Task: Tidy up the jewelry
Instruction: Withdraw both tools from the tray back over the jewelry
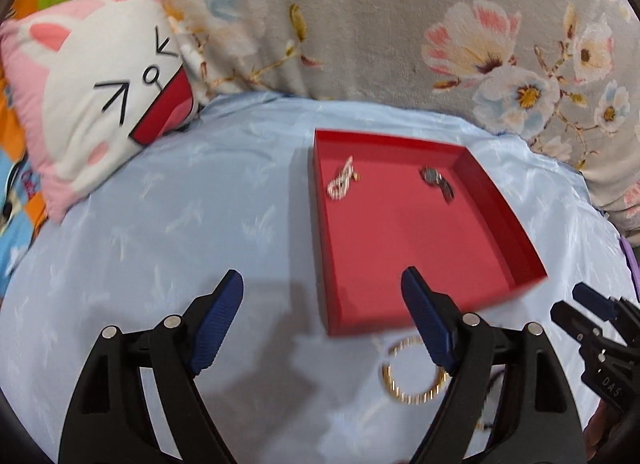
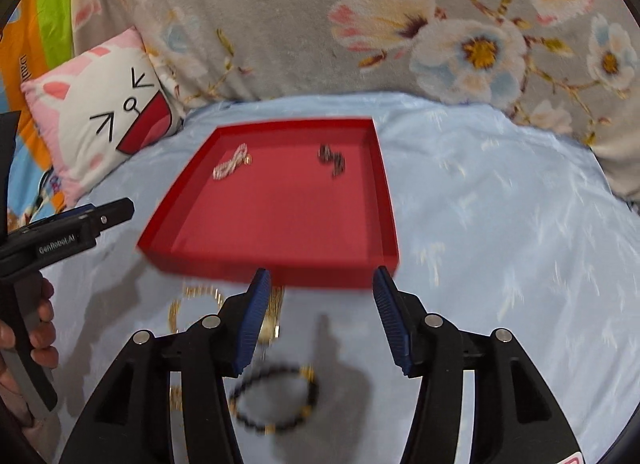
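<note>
A red tray [image 1: 516, 240] [image 2: 176, 219] lies on the light blue bedsheet. It holds a white beaded piece [image 1: 341, 179] [image 2: 232, 163] and a dark piece [image 1: 438, 180] [image 2: 332, 157]. A gold bracelet [image 1: 412, 394] [image 2: 188, 304] lies on the sheet just in front of the tray. A black beaded bracelet [image 2: 276, 400] and a gold item [image 2: 272, 314] lie in front of it too. My left gripper [image 1: 322, 284] is open and empty, above the tray's near left corner. My right gripper [image 2: 320, 284] is open and empty, above the black bracelet.
A pink and white bunny pillow [image 1: 92, 103] [image 2: 100, 115] lies at the left back. A grey floral blanket [image 1: 380, 23] [image 2: 320, 23] rises behind the sheet. The other gripper shows at each view's edge: the right [image 1: 600, 328], the left [image 2: 68, 232].
</note>
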A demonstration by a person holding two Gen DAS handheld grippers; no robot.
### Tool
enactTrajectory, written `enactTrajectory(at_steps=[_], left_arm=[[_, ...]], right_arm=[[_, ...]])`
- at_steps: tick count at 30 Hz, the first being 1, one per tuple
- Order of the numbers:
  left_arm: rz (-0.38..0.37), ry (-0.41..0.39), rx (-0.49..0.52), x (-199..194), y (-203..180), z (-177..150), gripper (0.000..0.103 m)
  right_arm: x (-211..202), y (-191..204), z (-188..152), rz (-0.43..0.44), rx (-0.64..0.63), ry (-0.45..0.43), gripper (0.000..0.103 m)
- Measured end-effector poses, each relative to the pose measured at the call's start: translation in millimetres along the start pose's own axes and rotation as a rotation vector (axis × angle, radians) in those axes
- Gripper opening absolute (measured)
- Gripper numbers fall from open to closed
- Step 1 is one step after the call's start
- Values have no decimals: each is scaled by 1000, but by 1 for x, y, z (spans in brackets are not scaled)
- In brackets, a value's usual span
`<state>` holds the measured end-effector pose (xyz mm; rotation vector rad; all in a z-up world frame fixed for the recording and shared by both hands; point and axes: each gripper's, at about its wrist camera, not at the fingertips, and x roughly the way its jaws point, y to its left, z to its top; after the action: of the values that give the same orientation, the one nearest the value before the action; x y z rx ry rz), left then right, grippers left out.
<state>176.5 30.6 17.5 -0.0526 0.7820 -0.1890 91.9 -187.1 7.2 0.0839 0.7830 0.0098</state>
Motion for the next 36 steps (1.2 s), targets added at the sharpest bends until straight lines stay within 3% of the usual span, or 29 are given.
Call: enactTrajectory(at_steps=[8,16,36], left_arm=[[62,19,8,-28,-1,-61,79],[75,56,2,-38,-7,-97,79],[57,63,51,-64,-27,-121,79]], right_arm=[[-18,13,-63,-35,30,47,53],[-25,19,-84,9,59,56,53],[-47,12,-101,-17,118,44,53]])
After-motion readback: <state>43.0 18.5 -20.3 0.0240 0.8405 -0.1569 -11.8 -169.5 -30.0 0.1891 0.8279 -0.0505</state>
